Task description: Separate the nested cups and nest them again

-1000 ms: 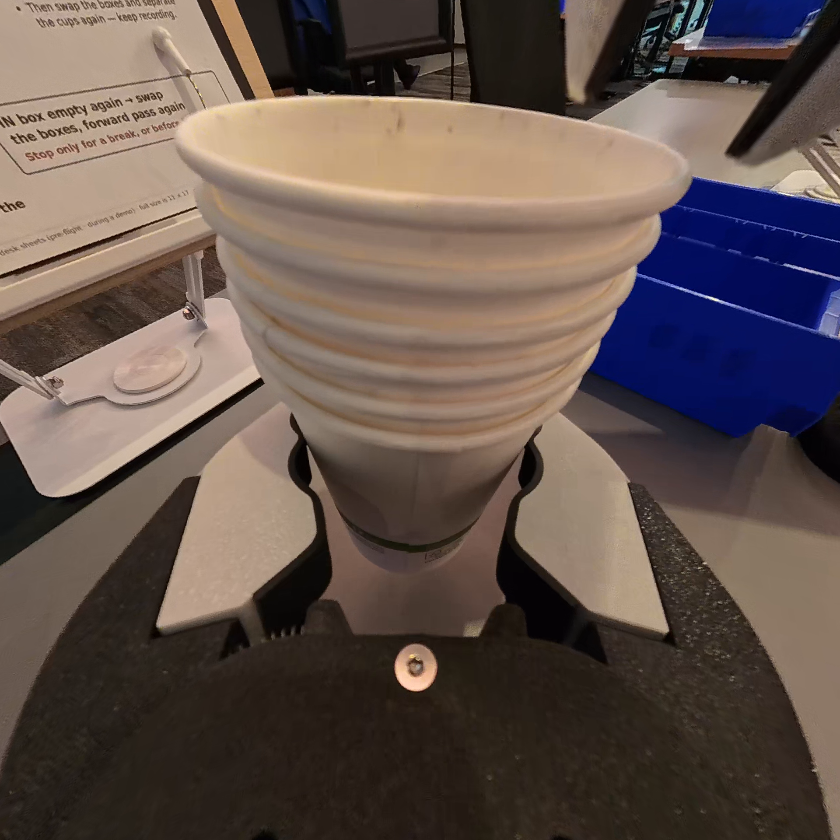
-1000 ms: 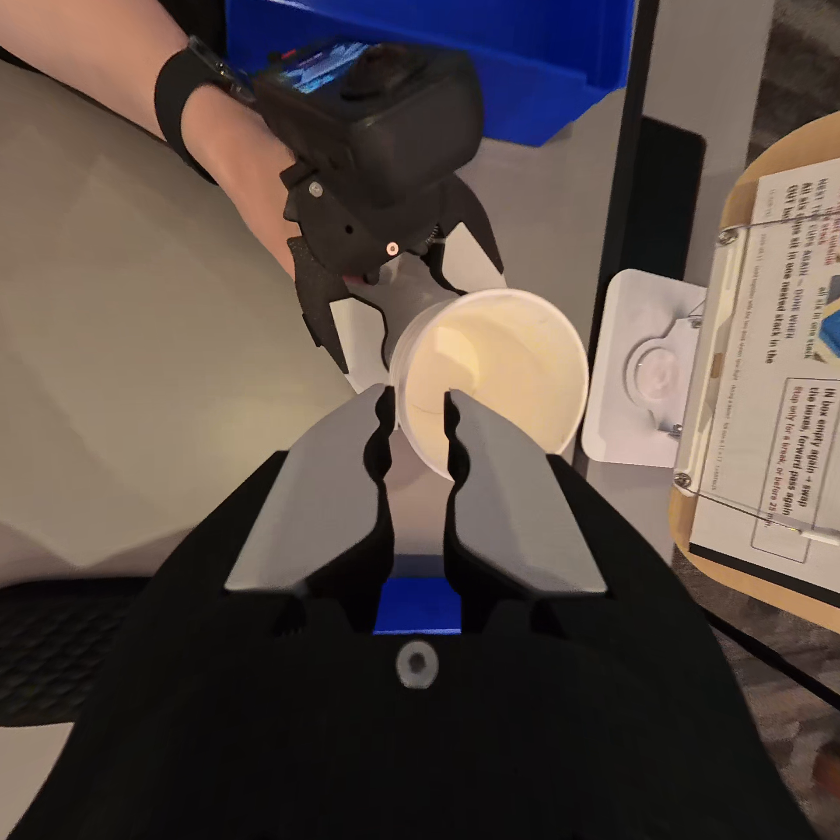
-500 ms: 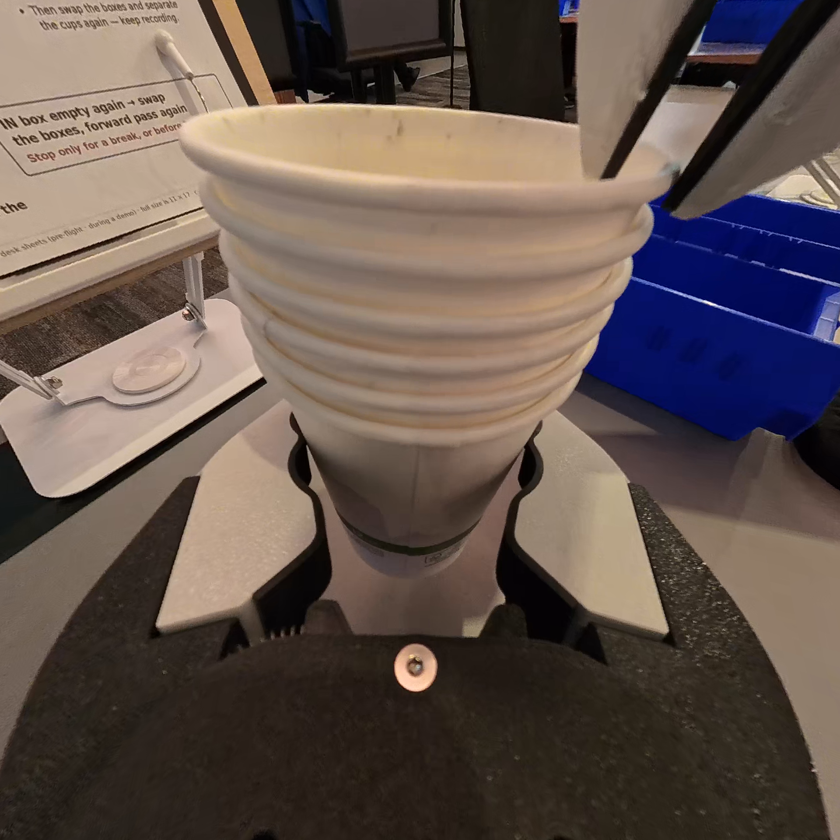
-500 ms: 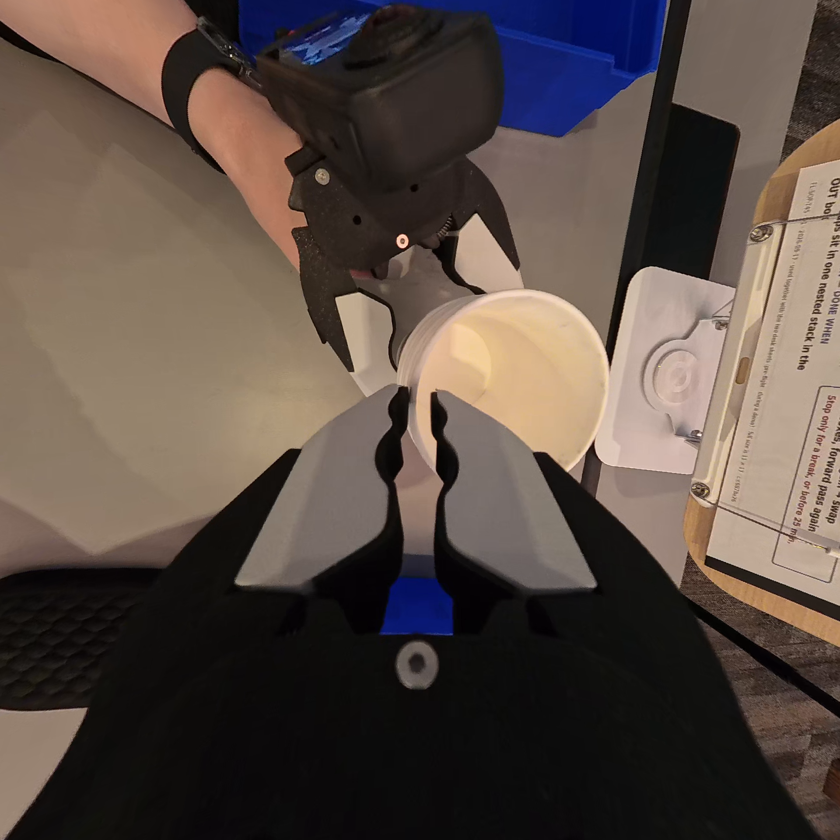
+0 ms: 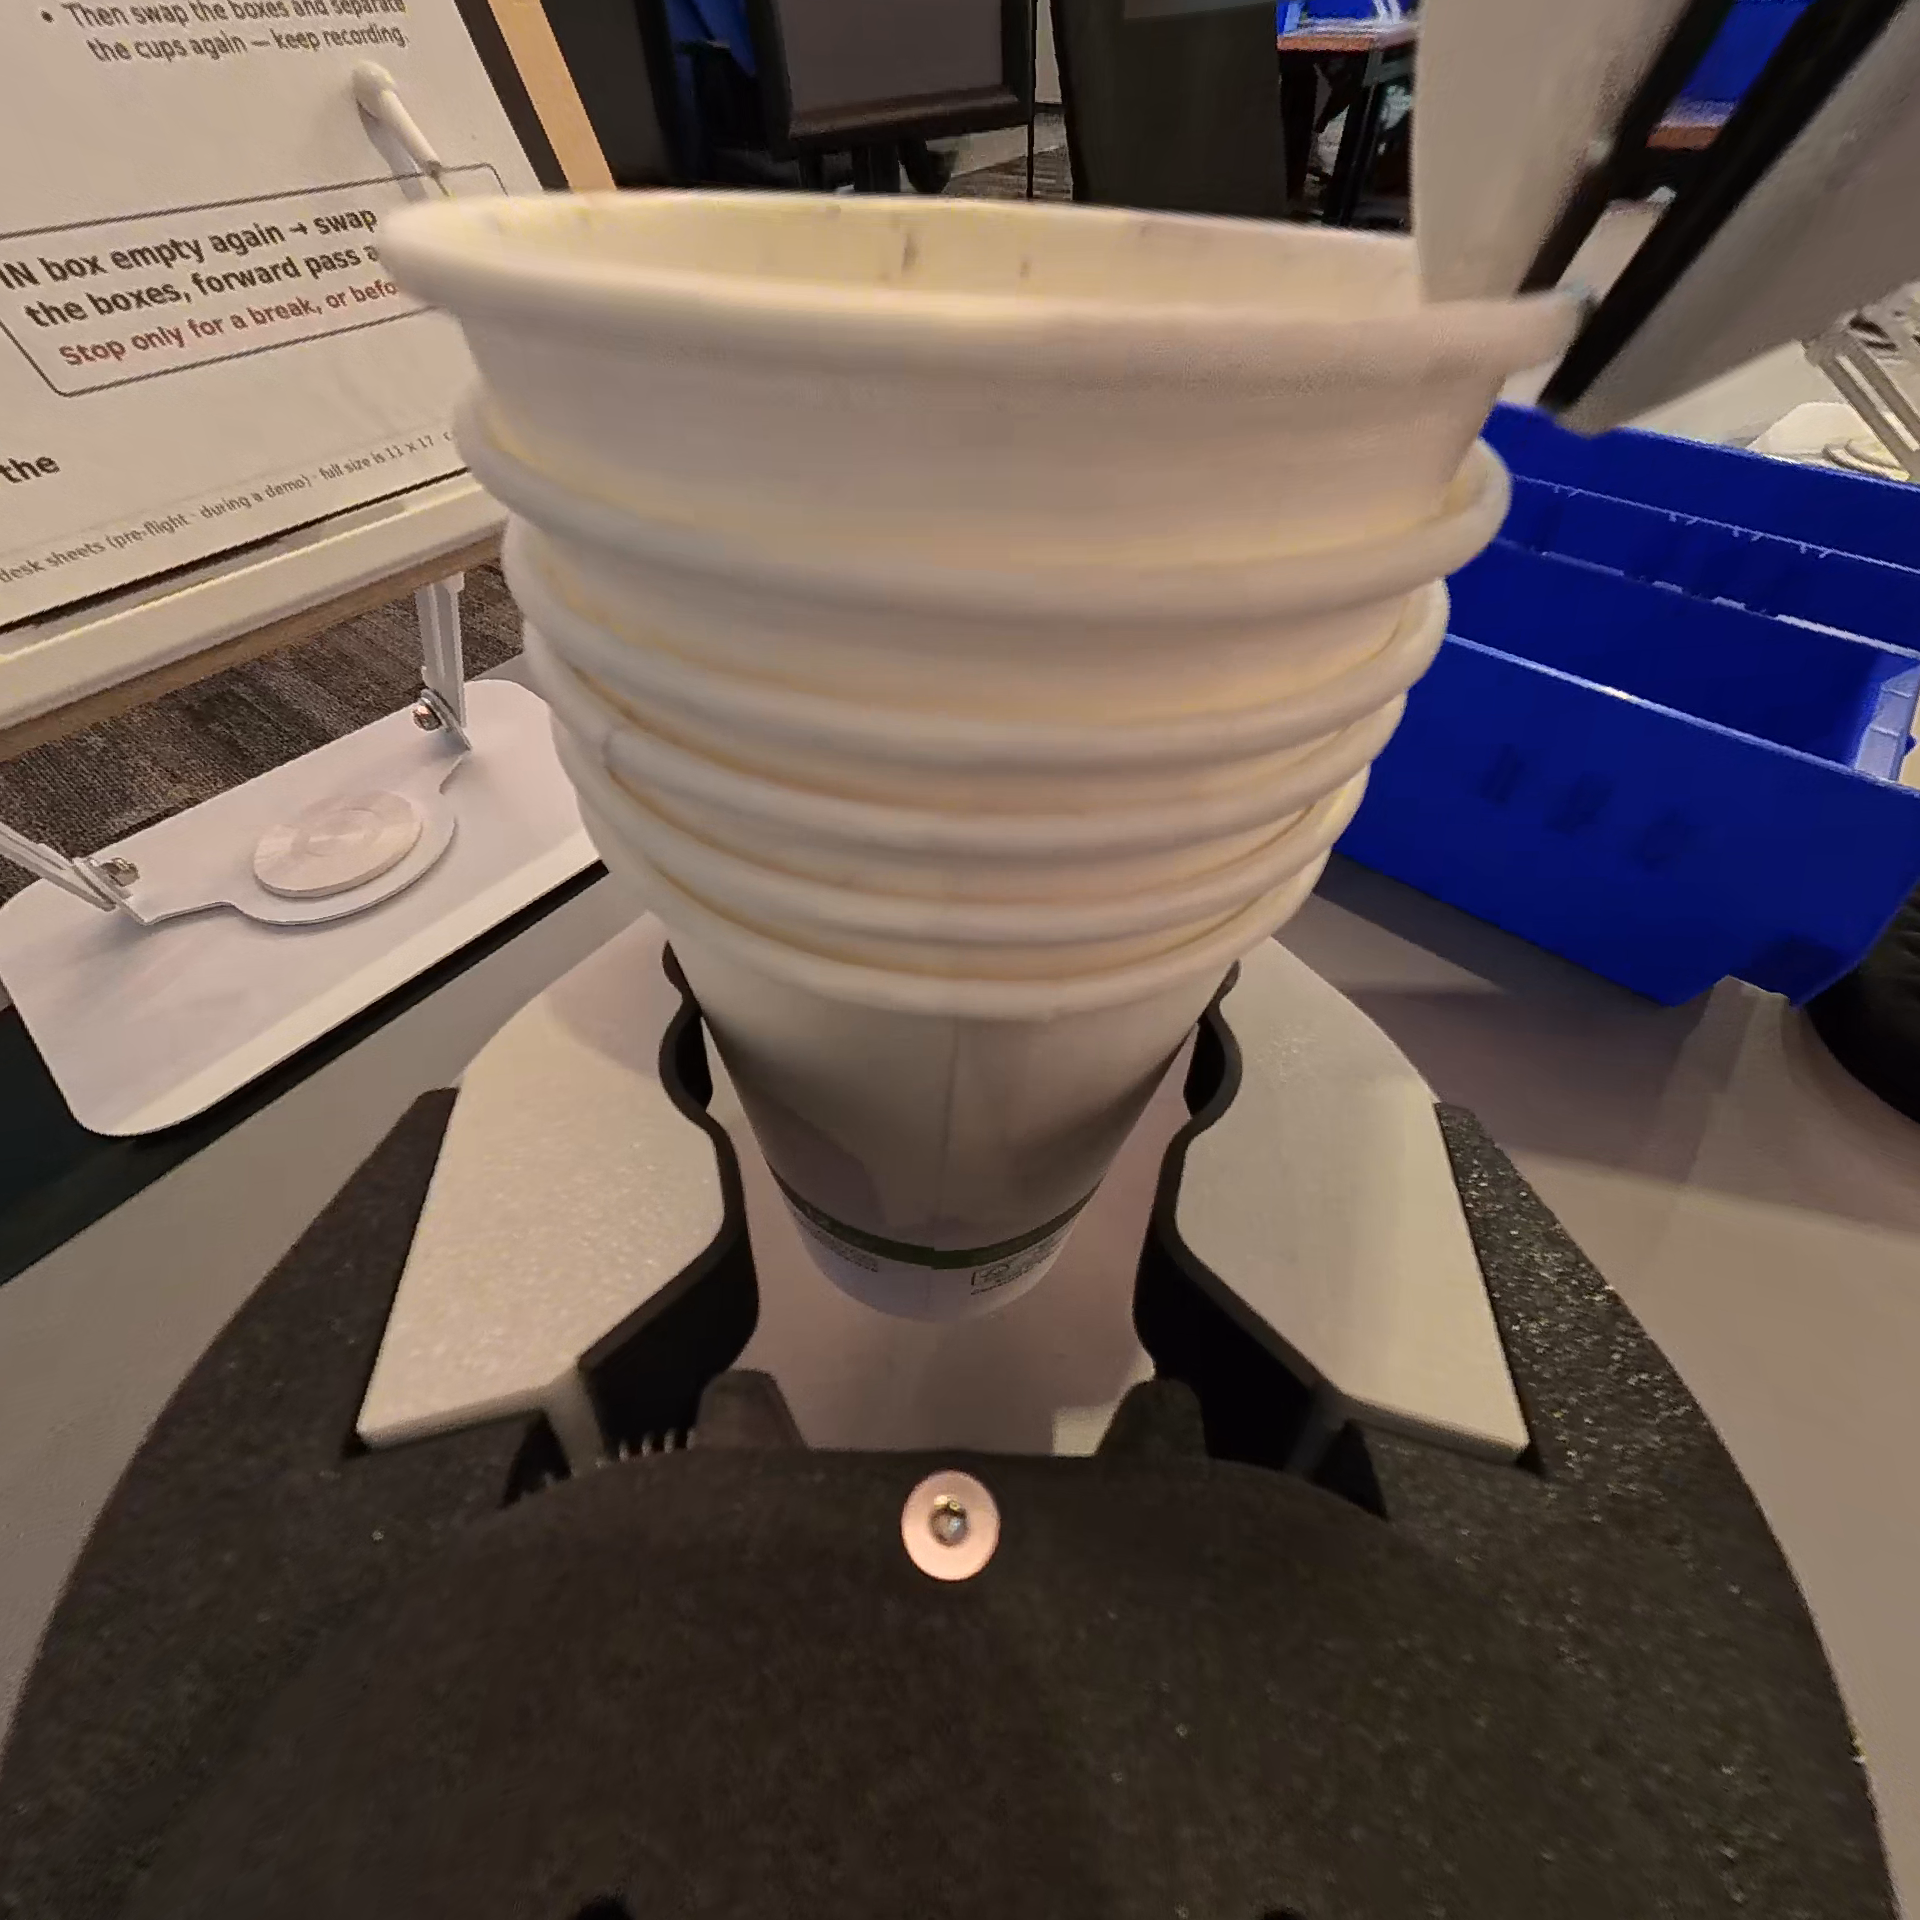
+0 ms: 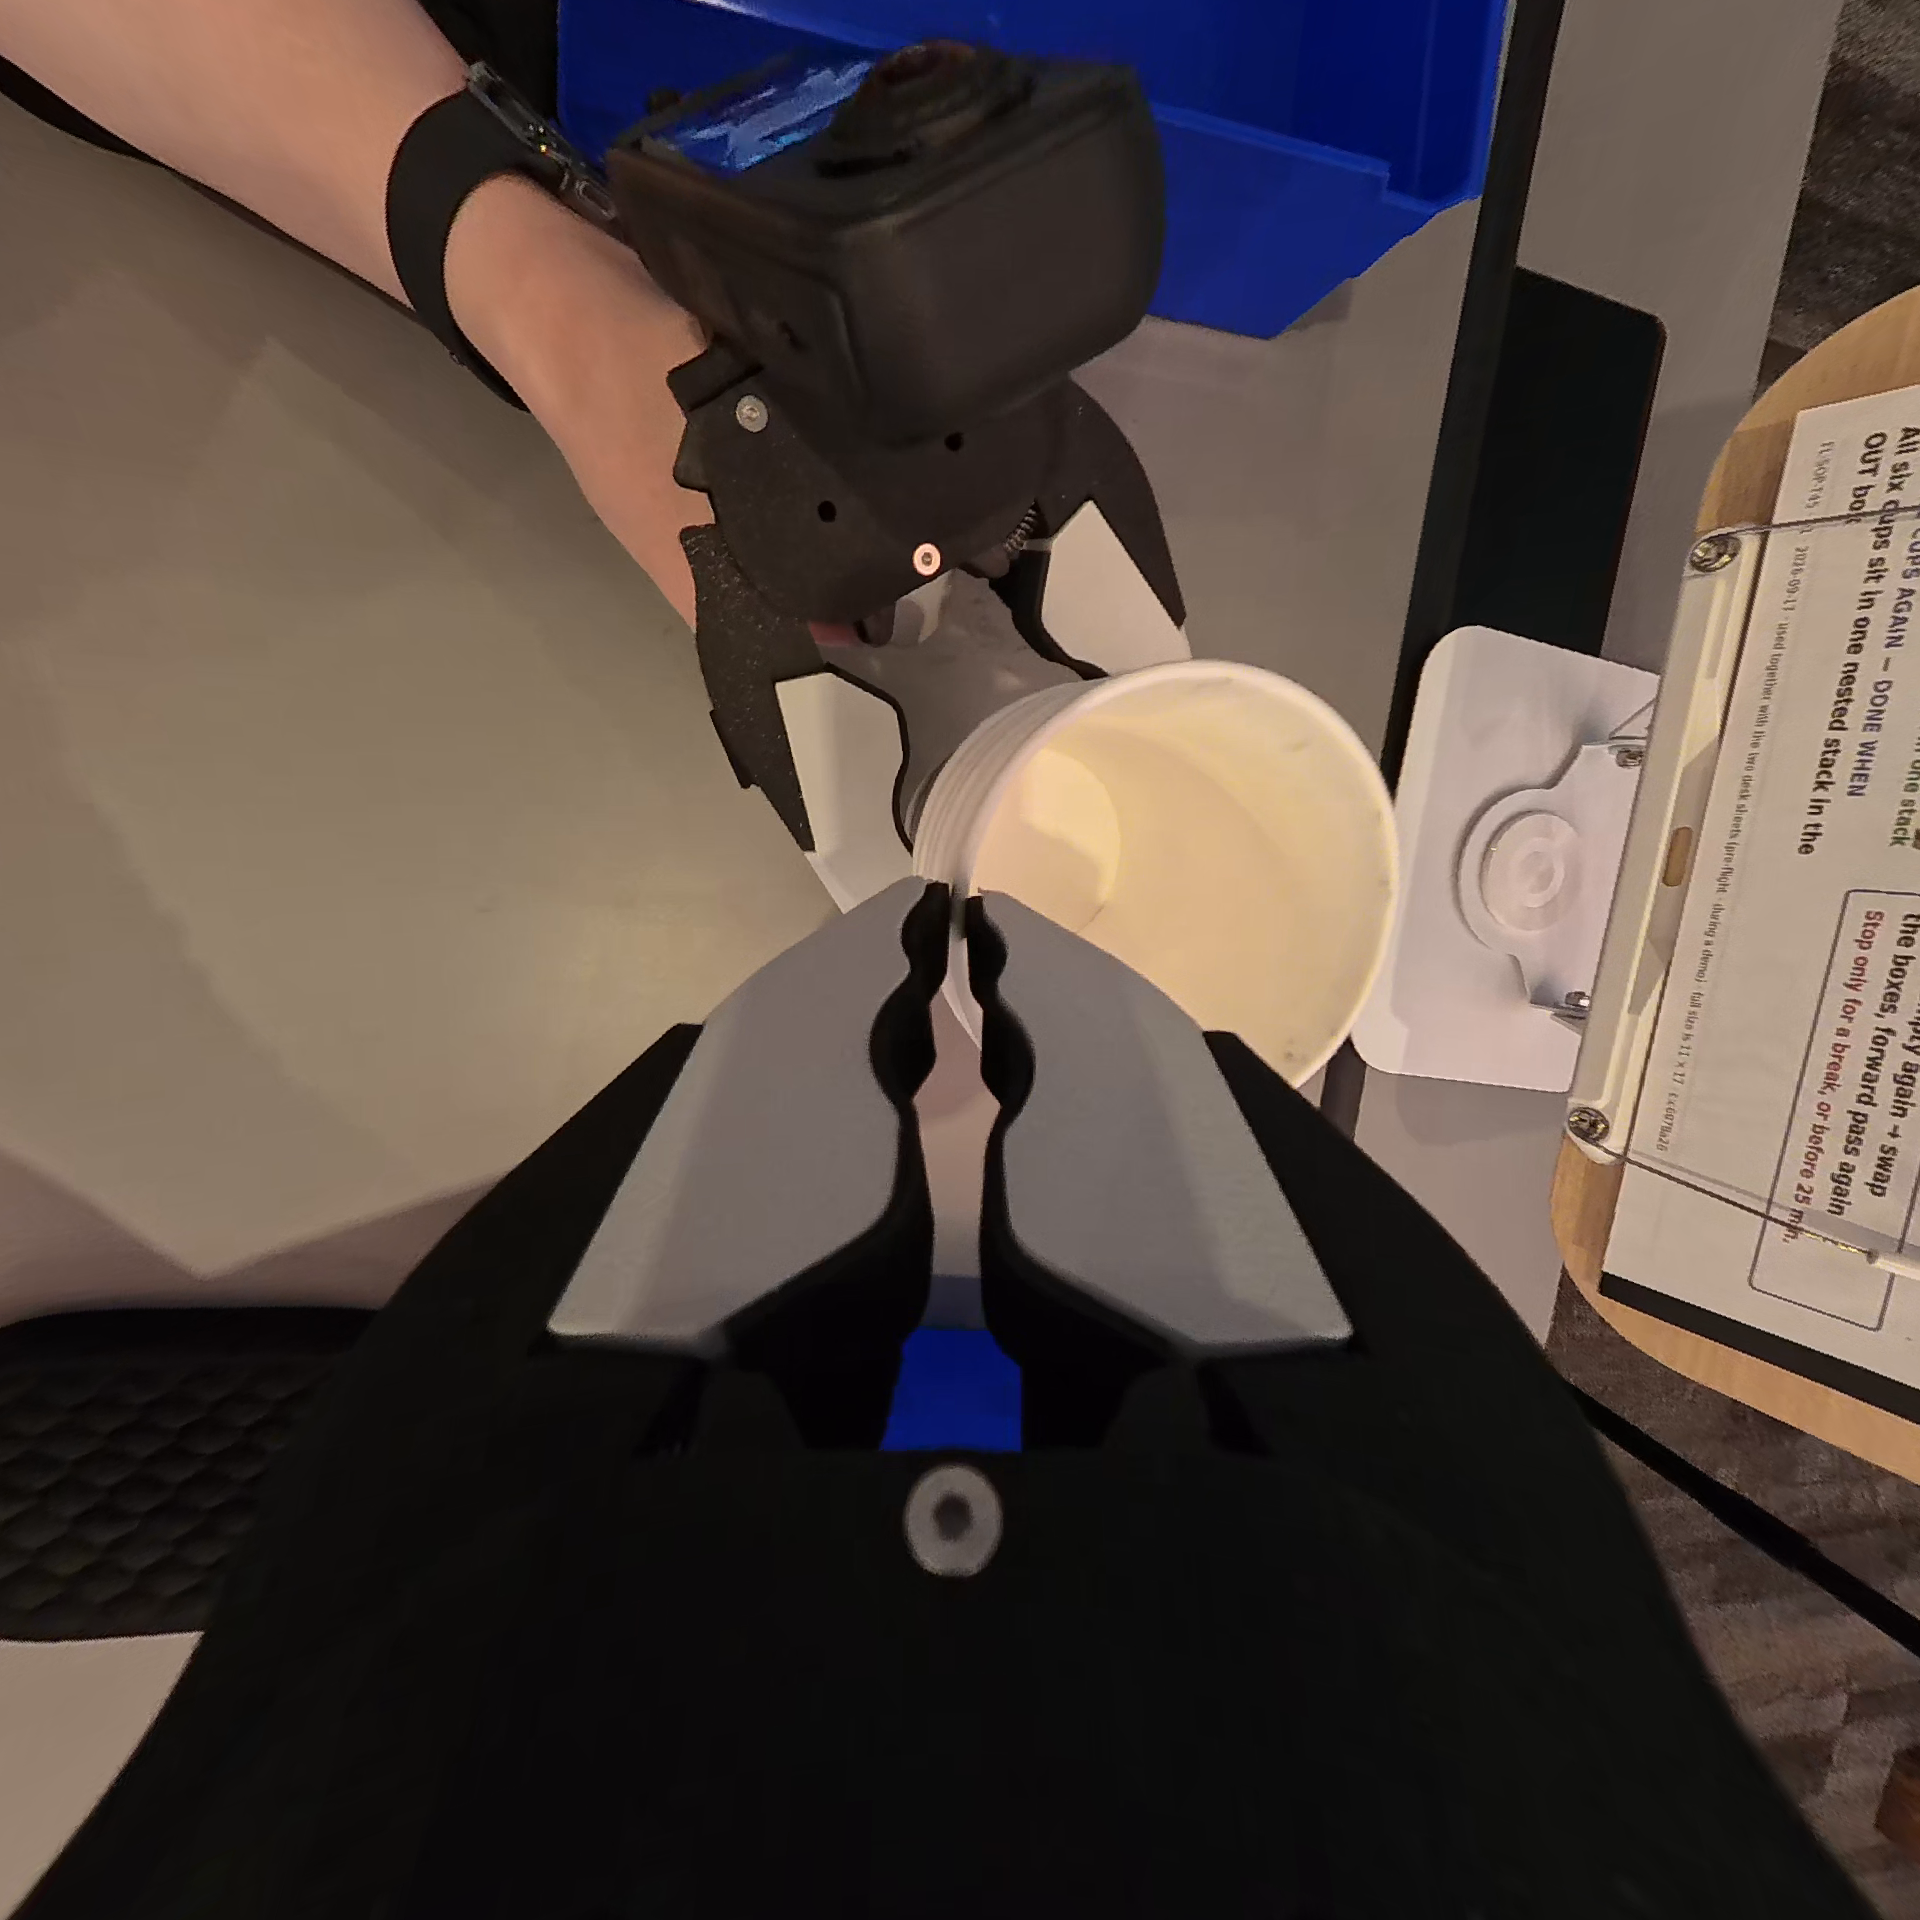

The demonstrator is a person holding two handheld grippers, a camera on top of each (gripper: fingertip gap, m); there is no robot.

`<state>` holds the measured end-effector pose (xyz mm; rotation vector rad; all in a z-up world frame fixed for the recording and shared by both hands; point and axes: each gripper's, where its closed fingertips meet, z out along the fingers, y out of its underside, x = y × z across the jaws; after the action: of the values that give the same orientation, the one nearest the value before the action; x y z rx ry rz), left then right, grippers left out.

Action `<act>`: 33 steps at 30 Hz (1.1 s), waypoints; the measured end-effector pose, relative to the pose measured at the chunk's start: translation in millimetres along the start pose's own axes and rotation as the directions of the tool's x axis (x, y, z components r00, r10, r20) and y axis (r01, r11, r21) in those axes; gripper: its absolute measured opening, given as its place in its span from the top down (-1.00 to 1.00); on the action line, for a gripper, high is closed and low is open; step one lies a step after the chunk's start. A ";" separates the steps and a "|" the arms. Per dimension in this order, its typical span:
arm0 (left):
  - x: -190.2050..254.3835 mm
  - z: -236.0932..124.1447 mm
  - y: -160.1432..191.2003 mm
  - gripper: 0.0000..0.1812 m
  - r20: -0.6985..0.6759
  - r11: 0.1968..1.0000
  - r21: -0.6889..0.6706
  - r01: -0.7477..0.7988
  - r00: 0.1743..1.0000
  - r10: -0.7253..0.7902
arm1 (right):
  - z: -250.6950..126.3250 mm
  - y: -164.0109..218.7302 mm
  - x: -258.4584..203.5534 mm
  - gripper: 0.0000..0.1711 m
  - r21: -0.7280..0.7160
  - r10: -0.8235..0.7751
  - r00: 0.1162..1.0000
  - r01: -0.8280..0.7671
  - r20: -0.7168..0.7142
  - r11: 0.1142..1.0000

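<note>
Clearly, the left claw pinches the lowest cup of a stack of white paper cups, its two fingers pressed against the tapered wall above the green band. Six rims can be counted, five packed close and the top cup raised clear of them. The right claw is nearly closed, nipping that top cup's rim between its two fingertips. Two blue bins stand on the grey worktop, and one instruction sheet rests on a stand at the left.
</note>
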<state>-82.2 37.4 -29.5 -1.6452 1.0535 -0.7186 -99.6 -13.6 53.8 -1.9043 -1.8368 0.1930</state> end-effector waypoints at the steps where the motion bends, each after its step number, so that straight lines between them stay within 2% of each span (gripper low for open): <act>1: -0.2 0.1 0.5 -0.01 0.001 1.000 -0.002 -0.001 1.000 0.001 | -1.7 -0.5 0.7 0.96 0.002 -0.001 1.000 0.001 -0.005 1.000; 7: -0.8 2.0 4.0 -0.01 -0.003 1.000 -0.014 0.008 1.000 -0.008 | -27.0 -11.9 9.7 0.96 0.055 -0.014 0.997 0.018 -0.080 0.998; 13: 0.6 1.4 2.1 -0.01 -0.013 1.000 -0.006 0.019 1.000 -0.019 | -78.9 -17.1 21.5 0.96 0.109 0.002 0.982 0.018 -0.189 0.994; 21: 1.3 1.9 1.8 -0.01 -0.014 1.000 -0.005 0.019 1.000 -0.019 | -152.2 8.2 29.0 0.97 0.202 0.114 0.949 -0.055 -0.295 0.978; 25: 2.9 2.6 2.0 -0.01 -0.016 1.000 -0.006 0.016 1.000 -0.016 | -162.3 22.7 24.5 0.97 0.203 0.133 0.939 -0.070 -0.318 0.977; 33: 8.0 4.7 3.9 -0.01 -0.027 1.000 -0.017 0.007 1.000 -0.008 | -157.5 28.7 17.3 0.97 0.191 0.131 0.944 -0.075 -0.303 0.979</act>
<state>-75.8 31.8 -35.0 -1.6584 1.0760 -0.7407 -5.5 -34.5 182.8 -1.7909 -1.4612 0.0780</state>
